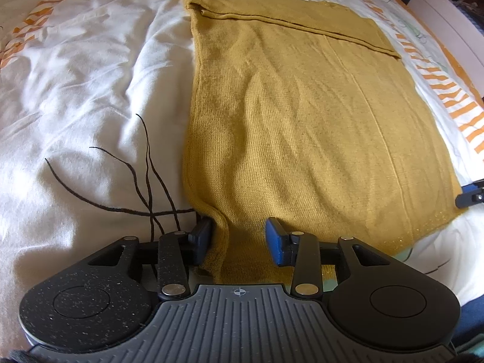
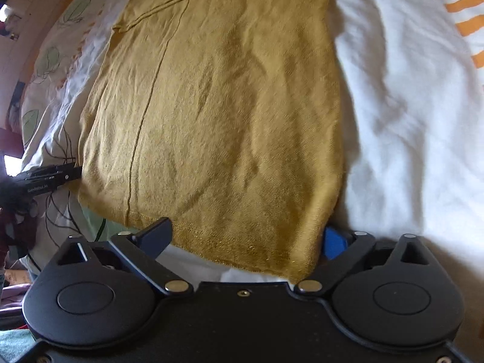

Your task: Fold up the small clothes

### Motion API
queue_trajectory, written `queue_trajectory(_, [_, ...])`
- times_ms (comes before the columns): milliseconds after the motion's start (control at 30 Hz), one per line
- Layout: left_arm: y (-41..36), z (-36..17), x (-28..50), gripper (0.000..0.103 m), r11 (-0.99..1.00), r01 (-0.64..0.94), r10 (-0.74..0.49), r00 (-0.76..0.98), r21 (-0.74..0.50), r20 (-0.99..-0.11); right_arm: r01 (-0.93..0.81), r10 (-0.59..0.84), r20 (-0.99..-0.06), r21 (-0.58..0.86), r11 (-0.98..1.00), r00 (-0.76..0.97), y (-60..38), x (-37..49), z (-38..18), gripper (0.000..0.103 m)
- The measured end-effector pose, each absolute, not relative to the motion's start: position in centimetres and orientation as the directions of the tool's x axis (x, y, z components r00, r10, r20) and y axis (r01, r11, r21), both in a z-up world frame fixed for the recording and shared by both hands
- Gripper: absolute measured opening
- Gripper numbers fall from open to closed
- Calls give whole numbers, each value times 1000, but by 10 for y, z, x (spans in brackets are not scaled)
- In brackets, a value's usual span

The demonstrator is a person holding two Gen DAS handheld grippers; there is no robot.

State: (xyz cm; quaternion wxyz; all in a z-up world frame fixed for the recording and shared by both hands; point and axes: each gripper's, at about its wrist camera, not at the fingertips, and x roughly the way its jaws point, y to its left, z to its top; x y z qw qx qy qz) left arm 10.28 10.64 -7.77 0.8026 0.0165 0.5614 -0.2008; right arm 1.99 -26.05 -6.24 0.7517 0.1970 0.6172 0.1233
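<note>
L tool (image 1: 239, 239) sits at the near-left corner of the mustard knit garment (image 1: 302, 121), jaws partway open; a bunched ridge of cloth stands between the pads, the left pad touching or nearly touching it, the right pad clear w/ a gap, so no real grip that I can see. R tool (image 2: 245, 236) is at the near-right corner, jaws spread wide, hem edge lying between them, pads apart from the cloth; one pad is half hidden behind the fabric so contact there is hard to tell. Garment lies flat on the bed's white duvet (image 1: 90, 90), already narrowed to a rough rectangle, w/ a folded band across the far end. Judging by this, the step is a release after laying a fold, or a re-grab of the near hem for the next one. To do it well: keep both tools low, back off straight w/o dragging the corners, let that left ridge drop flat. If re-gripping, pinch all layers at both corners evenly, lift together, carry the hem toward the far band, keep the side edges aligned.
</note>
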Motion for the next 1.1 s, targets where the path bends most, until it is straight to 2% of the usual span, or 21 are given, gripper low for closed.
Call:
queue_trajectory(100, [106, -78, 102, 38, 919, 340, -302, 289, -197, -909, 84, 408, -882, 437, 895, 237, -269, 18, -58, 92])
queue_trajectory(133, [106, -77, 102, 37, 919, 341, -302, 288, -198, -909, 96, 413, -879, 445, 890, 239, -273, 18, -59, 90])
queue_trajectory(167, [106, -77, 102, 37, 919, 340, -304, 288, -200, -908, 109, 407, -882, 441, 891, 238, -273, 18, -59, 83])
queue_trajectory(200, [106, -77, 102, 37, 919, 340, -306, 288, -202, -908, 119, 398, -887, 433, 893, 235, -275, 19, -60, 71])
queue_trajectory(233, [107, -76, 102, 36, 919, 339, -305, 291, -200, -907, 133, 385, -894, 421, 897, 230, -277, 19, -60, 65])
queue_trajectory(300, [107, -75, 99, 23, 926, 333, -287, 308, -179, -907, 161, 371, -901, 409, 898, 224, -280, 18, -63, 45])
queue_trajectory(333, [108, -74, 98, 13, 928, 328, -285, 315, -178, -905, 172, 371, -902, 410, 896, 219, -283, 17, -64, 38])
queue_trajectory(367, [109, -73, 98, 7, 926, 324, -298, 313, -193, -902, 179, 377, -901, 416, 891, 215, -283, 15, -65, 21])
queue_trajectory(400, [111, -72, 98, 7, 924, 316, -315, 317, -213, -895, 184, 383, -898, 423, 887, 217, -284, 14, -65, 15])
queue_trajectory(467, [116, -65, 97, 6, 921, 299, -346, 340, -248, -875, 186, 405, -881, 452, 872, 244, -286, 11, -60, 10])
queue_trajectory(567, [125, -54, 96, 6, 917, 270, -383, 380, -295, -842, 194, 457, -832, 527, 827, 313, -296, 7, -49, 10])
queue_trajectory(767, [140, -40, 102, 6, 869, 162, -489, 434, -468, -757, 185, 562, -673, 704, 686, 481, -319, 5, -26, 10])
queue_trajectory(1100, [141, 2, 152, 6, 820, 140, -522, 579, -555, -626, 139, 568, -490, 824, 549, 661, -349, 52, -10, 10])
